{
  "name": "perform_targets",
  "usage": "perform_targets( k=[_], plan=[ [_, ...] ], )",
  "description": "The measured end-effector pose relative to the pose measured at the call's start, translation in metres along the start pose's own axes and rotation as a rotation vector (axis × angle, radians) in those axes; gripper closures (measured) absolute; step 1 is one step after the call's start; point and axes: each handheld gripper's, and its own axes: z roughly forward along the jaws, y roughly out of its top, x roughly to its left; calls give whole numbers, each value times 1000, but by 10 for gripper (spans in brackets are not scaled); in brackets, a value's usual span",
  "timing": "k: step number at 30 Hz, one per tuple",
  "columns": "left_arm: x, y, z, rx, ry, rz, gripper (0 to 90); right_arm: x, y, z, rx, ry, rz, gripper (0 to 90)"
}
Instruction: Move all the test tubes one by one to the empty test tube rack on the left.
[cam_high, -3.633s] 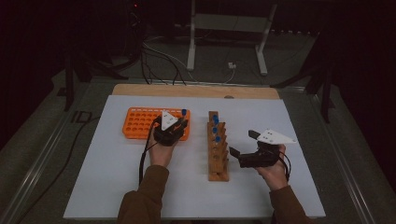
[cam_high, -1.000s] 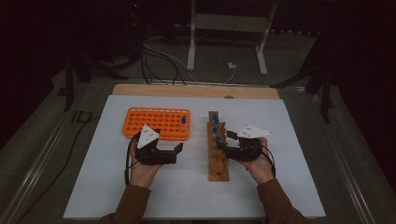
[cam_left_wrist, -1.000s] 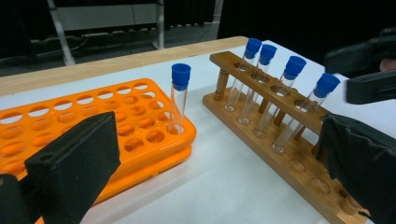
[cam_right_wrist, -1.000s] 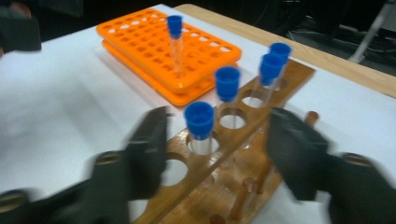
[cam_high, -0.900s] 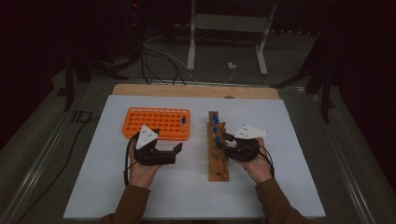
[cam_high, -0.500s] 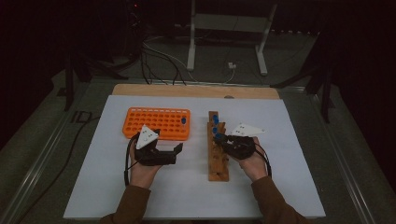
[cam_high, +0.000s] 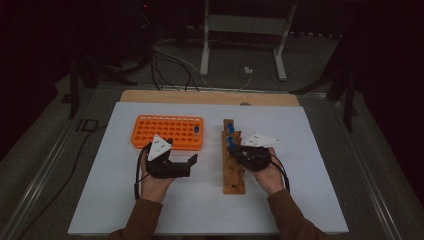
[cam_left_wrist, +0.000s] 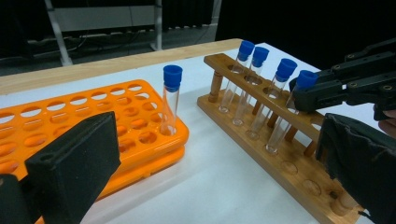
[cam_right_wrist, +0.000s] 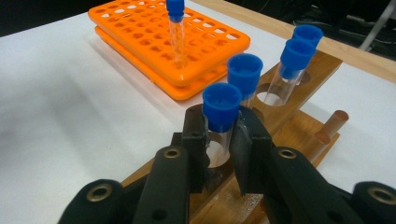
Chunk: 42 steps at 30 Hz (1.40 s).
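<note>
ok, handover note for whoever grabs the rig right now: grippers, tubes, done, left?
Right gripper: jaws have just been closing and now clamp the nearest blue-capped tube, which stands in the wooden rack.
Left gripper: open, holding nothing, resting on the white table in front of the orange rack.
Done: one tube stands in the orange rack.
Left: four tubes remain in the wooden rack, the gripped one included. Likely next: lift the gripped tube out and carry it to the orange rack, then the other three.
</note>
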Motion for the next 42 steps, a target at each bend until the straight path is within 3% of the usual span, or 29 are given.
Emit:
perform_targets(
  k=[21,34,42],
  plan=[
    [-26,16,22,9,-57,78,13,-1,25,-28,-63,33,19,774],
    [-43,26,33,27,-111,130,78,3,41,-45,-106,45,-9,774],
    [-55,29,40,29,-152,161,163,13,44,-41,-102,97,-23,773]
  ],
)
